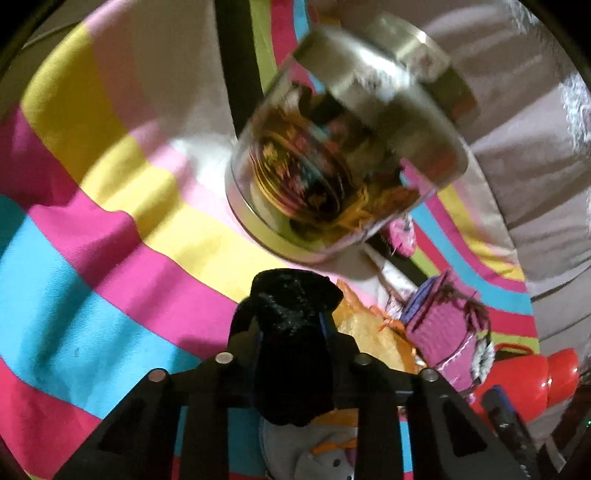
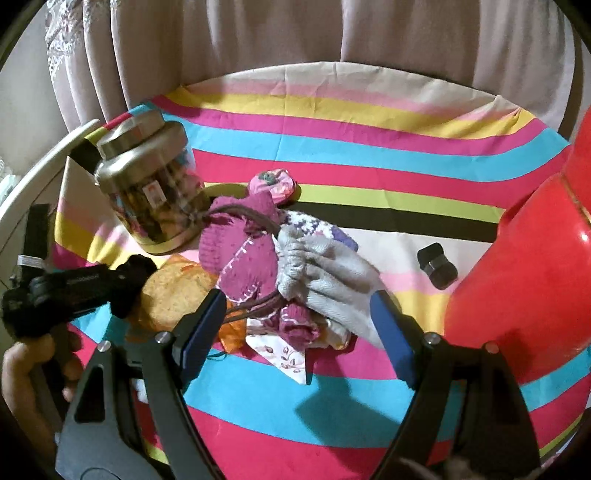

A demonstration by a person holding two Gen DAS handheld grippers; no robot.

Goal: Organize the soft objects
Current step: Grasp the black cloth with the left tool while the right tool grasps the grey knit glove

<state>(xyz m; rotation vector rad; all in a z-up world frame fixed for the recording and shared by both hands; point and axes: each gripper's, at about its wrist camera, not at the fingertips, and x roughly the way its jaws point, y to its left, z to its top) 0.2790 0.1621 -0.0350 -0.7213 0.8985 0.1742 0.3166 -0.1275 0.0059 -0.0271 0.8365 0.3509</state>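
A pile of soft things lies on the striped cloth point(image 2: 332, 147): a magenta knitted piece point(image 2: 243, 254), a grey glove point(image 2: 332, 280), an orange-yellow cloth point(image 2: 177, 291) and a patterned ball point(image 2: 275, 184). My left gripper point(image 1: 291, 314) is shut on a black fuzzy item point(image 1: 295, 291), just in front of the glass jar point(image 1: 343, 147). In the right wrist view the left gripper point(image 2: 125, 284) sits left of the pile, below the jar point(image 2: 147, 184). My right gripper point(image 2: 295, 332) is open, its blue pads point(image 2: 201, 332) on either side of the pile's near edge.
A red plastic vessel point(image 2: 524, 288) stands at the right edge and shows in the left wrist view point(image 1: 532, 376). A small black block point(image 2: 437, 264) lies right of the pile. Beige curtains point(image 2: 295, 33) hang behind the table. A grey snowman toy point(image 1: 325, 454) lies under the left gripper.
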